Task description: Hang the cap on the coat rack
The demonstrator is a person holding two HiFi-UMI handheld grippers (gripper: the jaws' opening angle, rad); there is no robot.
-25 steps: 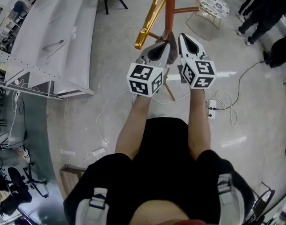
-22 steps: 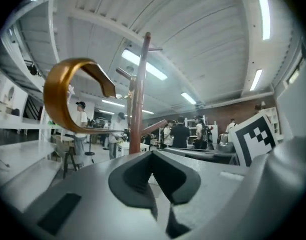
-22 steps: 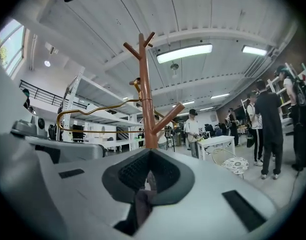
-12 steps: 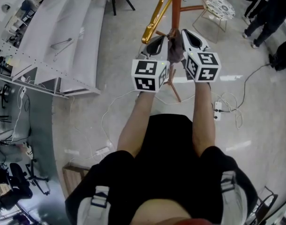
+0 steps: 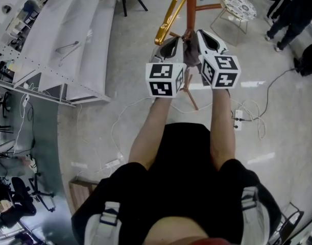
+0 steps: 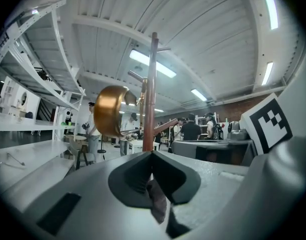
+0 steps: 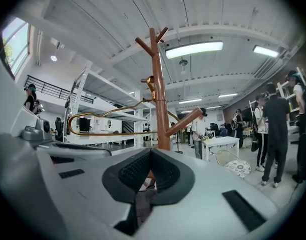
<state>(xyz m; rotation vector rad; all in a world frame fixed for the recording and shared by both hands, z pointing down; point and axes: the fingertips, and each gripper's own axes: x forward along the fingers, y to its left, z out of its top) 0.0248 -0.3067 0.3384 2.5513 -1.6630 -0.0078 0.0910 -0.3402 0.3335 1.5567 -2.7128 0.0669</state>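
Observation:
In the head view a grey-brown cap hangs between my two grippers, close in front of the coat rack's red-brown pole. My left gripper is shut on the cap's left edge and my right gripper is shut on its right edge. A gold curved arm of the rack slants down just left of the left gripper. In the left gripper view the pole rises straight ahead, and cap fabric is pinched in the closed jaws. The right gripper view shows the rack's pole and pegs, with cap fabric in its jaws.
White metal shelving stands at the left. A round white wire stool is beyond the rack at the right, with people standing further right. Cables and a power strip lie on the floor below my right arm.
Both grippers have carried the cap up and forward toward the rack's pole. Over the last half second they only crept slightly closer.

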